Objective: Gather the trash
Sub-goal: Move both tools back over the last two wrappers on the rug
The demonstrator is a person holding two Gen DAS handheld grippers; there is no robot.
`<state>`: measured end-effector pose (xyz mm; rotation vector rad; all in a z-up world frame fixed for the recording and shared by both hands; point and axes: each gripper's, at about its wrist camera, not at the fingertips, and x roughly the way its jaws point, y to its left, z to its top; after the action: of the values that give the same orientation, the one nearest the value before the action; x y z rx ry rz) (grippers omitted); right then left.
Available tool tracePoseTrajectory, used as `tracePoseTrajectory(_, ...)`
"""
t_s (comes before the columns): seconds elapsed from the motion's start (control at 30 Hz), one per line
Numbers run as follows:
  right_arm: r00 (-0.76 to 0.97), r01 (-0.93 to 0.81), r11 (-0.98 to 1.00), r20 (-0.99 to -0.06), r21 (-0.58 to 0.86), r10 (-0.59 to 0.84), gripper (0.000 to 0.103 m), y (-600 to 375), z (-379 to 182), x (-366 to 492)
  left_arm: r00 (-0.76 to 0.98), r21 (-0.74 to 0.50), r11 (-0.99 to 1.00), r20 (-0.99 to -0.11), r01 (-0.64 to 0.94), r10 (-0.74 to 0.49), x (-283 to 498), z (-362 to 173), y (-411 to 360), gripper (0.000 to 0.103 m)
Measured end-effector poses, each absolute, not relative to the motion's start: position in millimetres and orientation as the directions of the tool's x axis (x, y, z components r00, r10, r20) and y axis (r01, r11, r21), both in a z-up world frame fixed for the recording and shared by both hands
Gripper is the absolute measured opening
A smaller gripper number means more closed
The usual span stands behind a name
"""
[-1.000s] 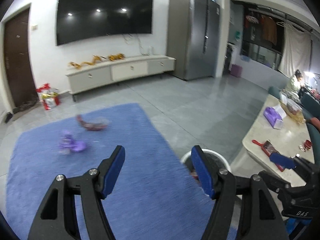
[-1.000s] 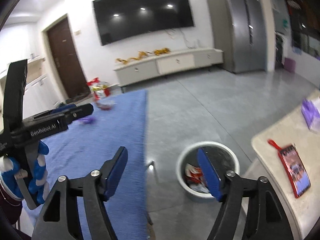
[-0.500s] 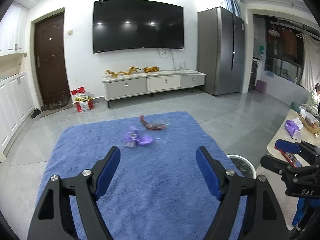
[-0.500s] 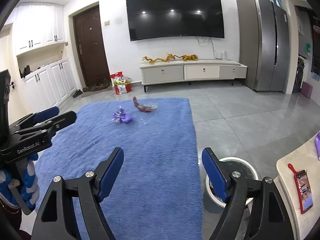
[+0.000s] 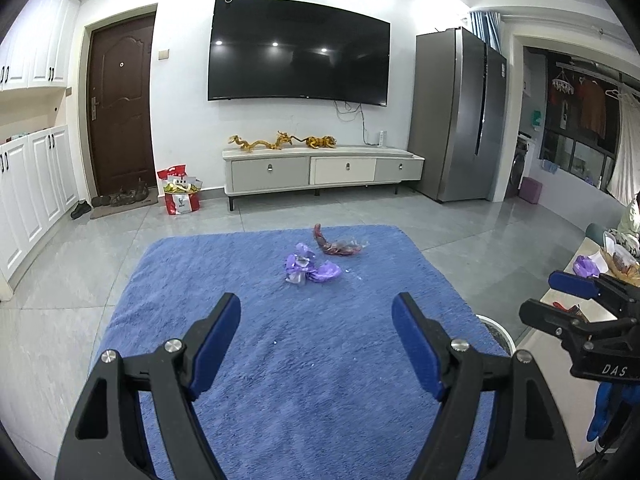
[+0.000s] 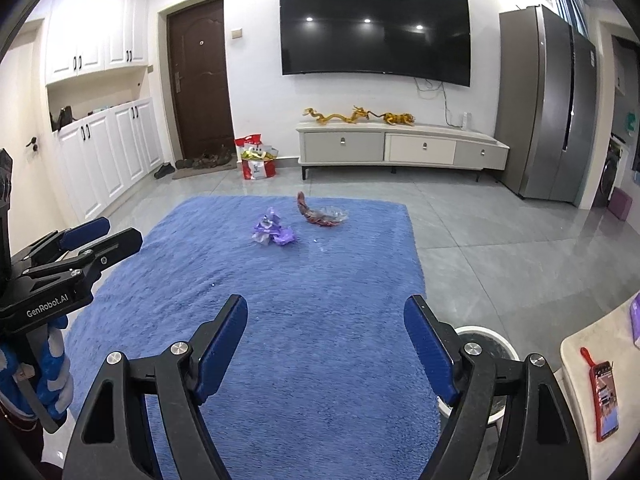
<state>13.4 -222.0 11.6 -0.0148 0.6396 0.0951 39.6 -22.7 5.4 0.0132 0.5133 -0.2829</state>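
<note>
Two pieces of trash lie on the far part of a blue rug [image 5: 304, 360]: a crumpled purple wrapper [image 5: 310, 269] and a red-brown clear wrapper [image 5: 338, 243] just behind it. They also show in the right wrist view, the purple wrapper [image 6: 274, 233] and the red-brown wrapper [image 6: 322, 214]. My left gripper [image 5: 316, 340] is open and empty above the rug's near half. My right gripper [image 6: 326, 342] is open and empty, beside it on the right. A white trash bin [image 6: 490, 344] stands off the rug's right edge, partly hidden by my right finger.
A low table [image 6: 596, 364] with a red phone [image 6: 605, 400] is at the right. A TV cabinet [image 5: 322, 172], a fridge [image 5: 458, 116], a door [image 5: 120, 108] and a red bag [image 5: 180, 196] line the far wall. White cupboards [image 6: 108, 156] stand left.
Both grippers have swung left and lifted from over the bin to face the rug and the two wrappers. The bin has slid to the right edge. Both stay open.
</note>
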Motion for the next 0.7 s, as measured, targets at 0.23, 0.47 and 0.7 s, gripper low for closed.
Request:
tracePoseTrajectory(0.23,0.800,-0.114,0.993,-0.592,0.011,0.098,0.080,-221.0,19.4,29.1,0.817,-0.074,0.966,-0.520,0.248,-0.249,73.8,-6.8,1.6,0.077)
tracePoseTrajectory(0.47,0.782,-0.137,0.990,-0.610,0.031,0.127,0.080,-230.3,6.7,78.8,0.721,-0.163,0.943,-0.611,0.289,-0.327,142.1,-43.2,9.6,0.077)
tracePoseTrajectory(0.7,0.748,-0.189,0.981,-0.642,0.038,0.169,0.079,-233.5,-18.4,168.0,0.627,-0.178,0.922,-0.687,0.345,-0.367,237.2,-81.2,-22.6,0.077)
